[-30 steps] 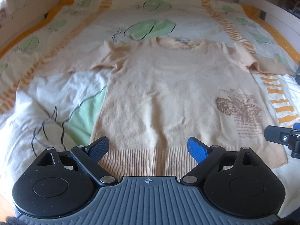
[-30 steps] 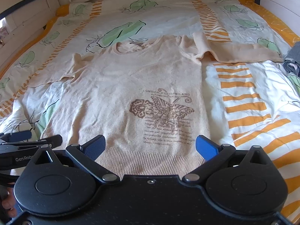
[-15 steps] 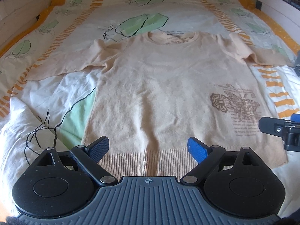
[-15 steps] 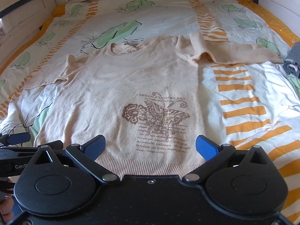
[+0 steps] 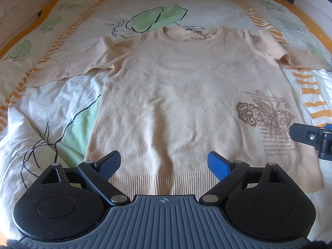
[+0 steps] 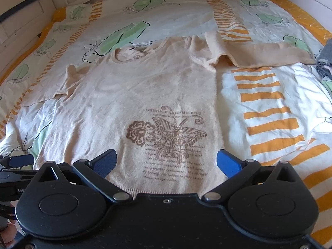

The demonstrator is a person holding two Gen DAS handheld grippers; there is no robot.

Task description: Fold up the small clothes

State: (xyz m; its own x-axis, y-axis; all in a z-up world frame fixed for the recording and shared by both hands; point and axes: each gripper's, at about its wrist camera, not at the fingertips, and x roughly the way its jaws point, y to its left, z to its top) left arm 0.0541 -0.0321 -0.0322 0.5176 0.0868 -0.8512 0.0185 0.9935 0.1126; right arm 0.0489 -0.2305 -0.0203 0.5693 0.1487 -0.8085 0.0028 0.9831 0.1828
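A peach long-sleeved sweater (image 5: 182,95) with a brown butterfly print (image 6: 166,137) lies flat on the bed, hem toward me, neck far. Its sleeves spread out to both sides; the right sleeve (image 6: 259,56) is bent at the elbow. My left gripper (image 5: 165,164) is open and empty, just above the hem's left half. My right gripper (image 6: 166,162) is open and empty, over the hem's right half, below the print. Each gripper shows at the edge of the other's view, the right one (image 5: 311,137) and the left one (image 6: 14,166).
The bed cover (image 6: 269,95) is white with green leaves and orange stripes, rumpled at the left. A grey folded garment (image 6: 325,62) lies at the right edge. Bed frame boards (image 6: 20,20) run along the left and right sides.
Both grippers have moved forward and lower over the hem; the sweater now looks nearer and larger. Both jaws stayed open. The sweater has not moved.
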